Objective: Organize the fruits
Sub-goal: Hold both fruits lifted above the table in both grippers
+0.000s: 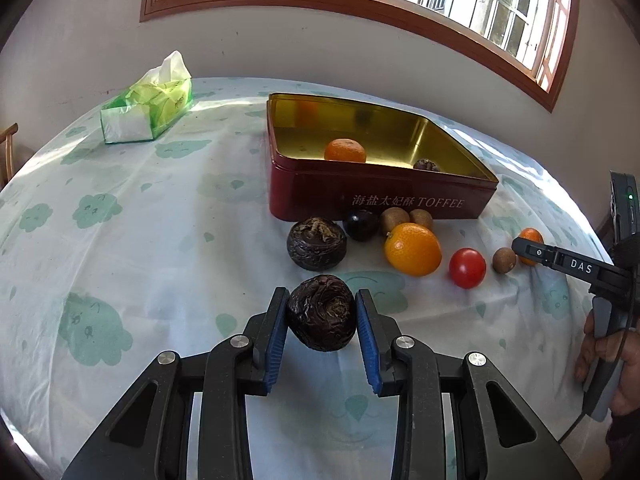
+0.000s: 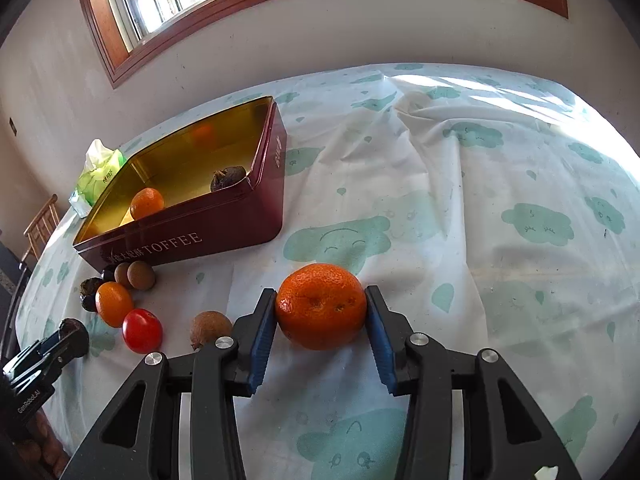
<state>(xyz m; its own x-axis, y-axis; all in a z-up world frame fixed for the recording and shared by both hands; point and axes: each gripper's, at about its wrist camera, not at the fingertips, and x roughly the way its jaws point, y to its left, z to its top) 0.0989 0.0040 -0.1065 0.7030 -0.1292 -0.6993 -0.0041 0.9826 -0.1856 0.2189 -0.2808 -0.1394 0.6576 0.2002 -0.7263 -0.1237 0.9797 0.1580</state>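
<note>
1. While each gripper squeezes a fruit, the red tin [image 1: 384, 200] sits beyond, an orange and a dark fruit inside.
2. Left gripper [image 1: 321, 312] clamps a wrinkled dark fruit [image 1: 321, 312]; loose fruits [image 1: 412, 249] crowd the tin's front.
3. Right gripper [image 2: 321, 320] pinches a tangerine [image 2: 321, 306] on open cloth [image 2: 500, 184].

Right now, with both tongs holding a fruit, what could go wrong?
1. The round tangerine is pinched only at its sides by the right tongs, so it might slip and roll.
2. The wrinkled dark fruit in the left tongs looks soft and could get squashed.
3. Loose fruit crowds the tin, so a low swing may knock the tomato.
</note>
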